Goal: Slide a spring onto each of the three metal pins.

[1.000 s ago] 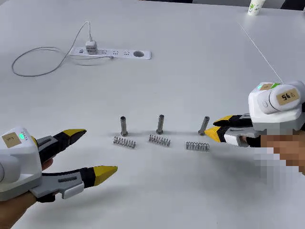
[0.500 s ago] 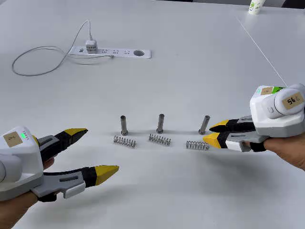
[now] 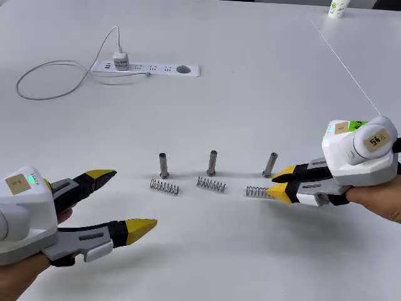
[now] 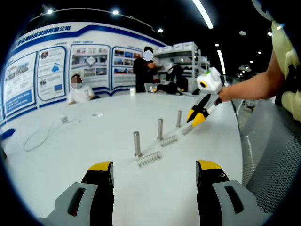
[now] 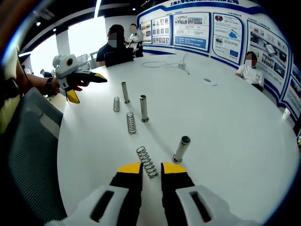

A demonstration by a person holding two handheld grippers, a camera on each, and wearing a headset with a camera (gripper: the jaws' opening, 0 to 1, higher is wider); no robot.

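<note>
Three metal pins stand upright in a row on the white table: left pin (image 3: 163,165), middle pin (image 3: 212,162), right pin (image 3: 270,164). A spring lies flat in front of each: left spring (image 3: 164,186), middle spring (image 3: 210,184), right spring (image 3: 257,192). My right gripper (image 3: 274,185) is low over the table, narrowly open, and the right spring's (image 5: 146,161) near end lies between its tips. The right pin (image 5: 180,149) stands just beside it. My left gripper (image 3: 133,197) hovers wide open and holds nothing, short of the left spring (image 4: 149,158) and the left pin (image 4: 137,143).
A white power strip (image 3: 147,69) with a plugged charger and a looped cable (image 3: 47,88) lies at the back left. A paper cup (image 3: 339,7) stands at the far right. In the gripper views, people sit and stand beyond the table.
My right gripper has moved down from beside the right pin, so its tips now straddle the end of the right spring. The left gripper has stayed still.
</note>
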